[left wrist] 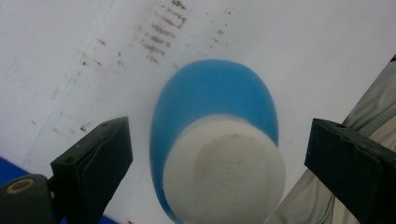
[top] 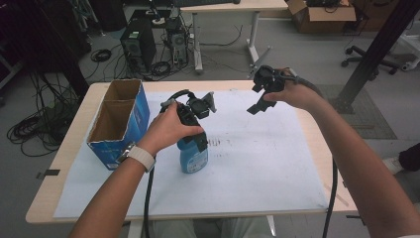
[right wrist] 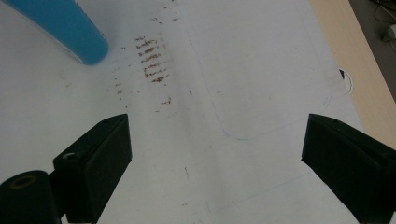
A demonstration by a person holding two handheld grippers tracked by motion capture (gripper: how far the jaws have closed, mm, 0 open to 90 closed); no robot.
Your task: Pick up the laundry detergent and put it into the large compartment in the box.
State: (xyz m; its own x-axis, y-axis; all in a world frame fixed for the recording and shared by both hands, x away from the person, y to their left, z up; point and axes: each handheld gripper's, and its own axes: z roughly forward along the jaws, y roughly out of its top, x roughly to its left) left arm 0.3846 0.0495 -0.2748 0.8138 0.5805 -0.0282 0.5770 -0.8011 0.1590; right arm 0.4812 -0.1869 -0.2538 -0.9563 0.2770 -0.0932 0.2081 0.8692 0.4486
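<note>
Left gripper (left wrist: 219, 154) hangs directly over upright blue plastic bottle with white cap (left wrist: 217, 140), jaws spread wide either side, not touching it. Bottle stands mid-table on white paper sheet (top: 257, 158), just beside open blue cardboard box (top: 119, 121). Right gripper (right wrist: 215, 158) held raised above bare paper, jaws wide apart, gripping nothing. Brown smudges (right wrist: 152, 60) mark paper near bottle.
</note>
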